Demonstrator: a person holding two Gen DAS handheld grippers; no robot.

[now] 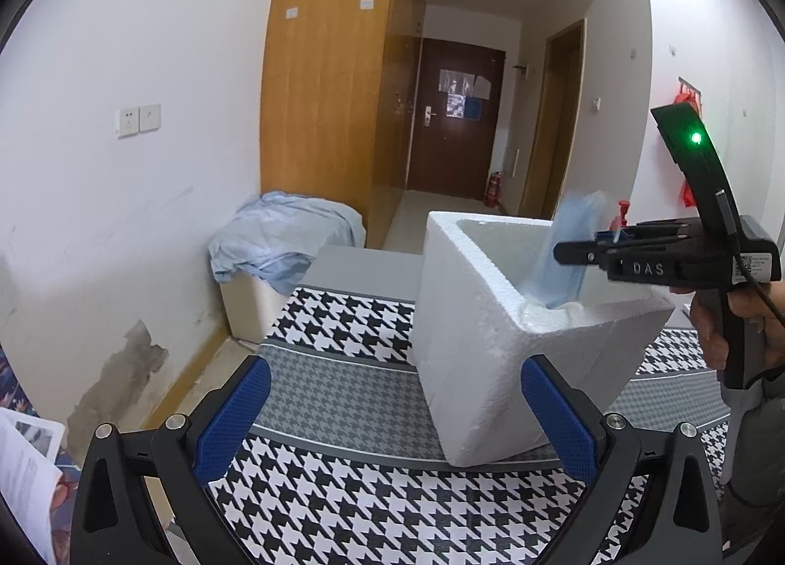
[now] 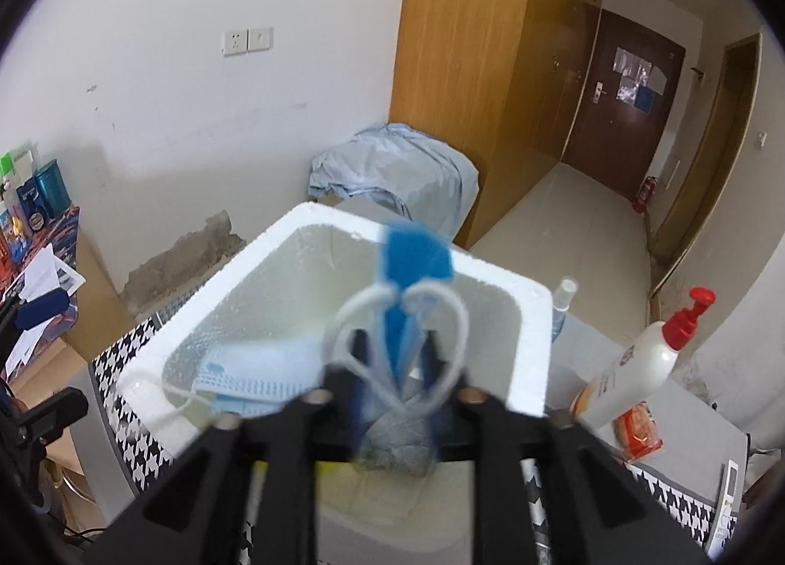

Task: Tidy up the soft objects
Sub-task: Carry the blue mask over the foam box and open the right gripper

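A white foam box (image 1: 471,320) stands on the houndstooth cloth; it also shows in the right wrist view (image 2: 530,320). My right gripper (image 2: 392,369) is shut on a blue face mask (image 2: 417,256) and holds it upright over the box opening. The mask (image 1: 574,246) hangs from that gripper (image 1: 569,252) in the left wrist view. Another light blue mask (image 2: 255,373) and a grey cloth (image 2: 397,442) lie inside the box. My left gripper (image 1: 392,418) is open and empty, low in front of the box.
A white pump bottle with a red top (image 2: 642,364) and an orange packet (image 2: 638,427) lie right of the box. A clear spray bottle (image 2: 562,305) stands behind it. A blue sheet (image 1: 279,241) covers a box by the wardrobe (image 1: 333,74). Papers (image 2: 44,280) lie at left.
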